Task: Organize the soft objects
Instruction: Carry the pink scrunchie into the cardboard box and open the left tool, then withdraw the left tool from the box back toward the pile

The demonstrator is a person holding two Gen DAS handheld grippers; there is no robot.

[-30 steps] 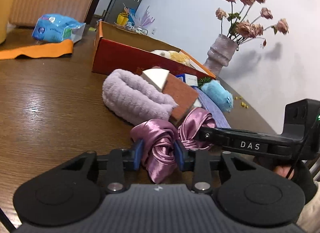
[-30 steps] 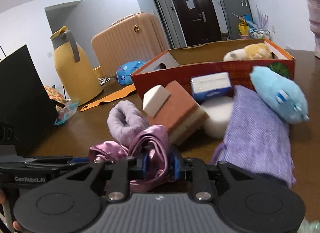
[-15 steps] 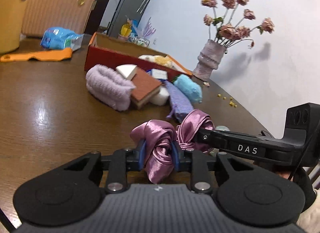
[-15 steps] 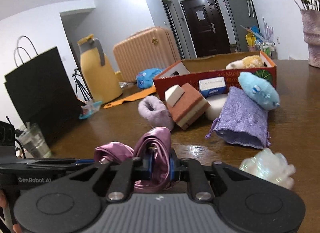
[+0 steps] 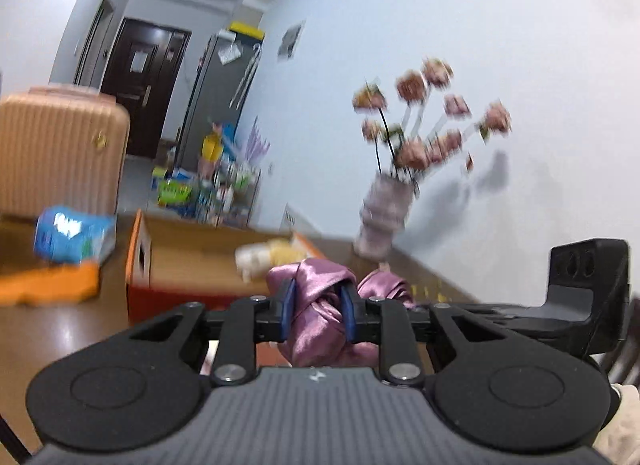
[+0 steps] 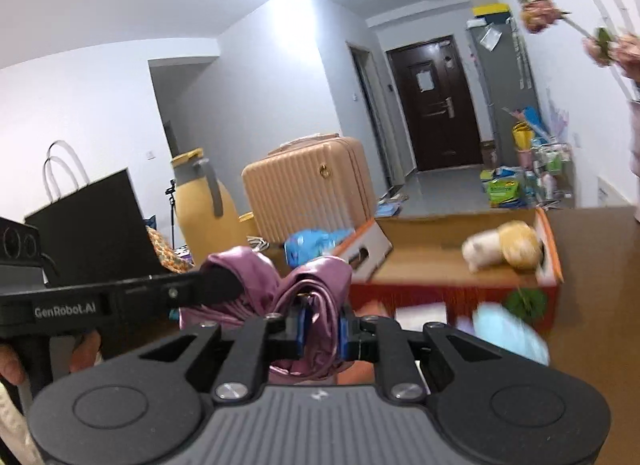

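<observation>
A shiny purple satin cloth (image 5: 316,305) is held by both grippers above the table. My left gripper (image 5: 318,311) is shut on one bunched end. My right gripper (image 6: 320,331) is shut on the other end of the cloth (image 6: 316,285). The red-and-orange cardboard box (image 5: 140,249) stands ahead, open, with a cream and yellow plush toy (image 5: 268,255) inside; the box (image 6: 554,249) and plush (image 6: 504,247) also show in the right wrist view. A light blue plush (image 6: 508,331) lies blurred in front of the box.
A vase of pink flowers (image 5: 384,221) stands at the table's right back. A blue packet (image 5: 72,235) and orange sheet (image 5: 48,285) lie left of the box. A yellow jug (image 6: 204,201), black bag (image 6: 92,221) and tan suitcase (image 6: 308,185) are at the left.
Both grippers lifted the satin cloth and carried it up and forward towards the box; the views tilted up and blurred. The items on the table dropped below view.
</observation>
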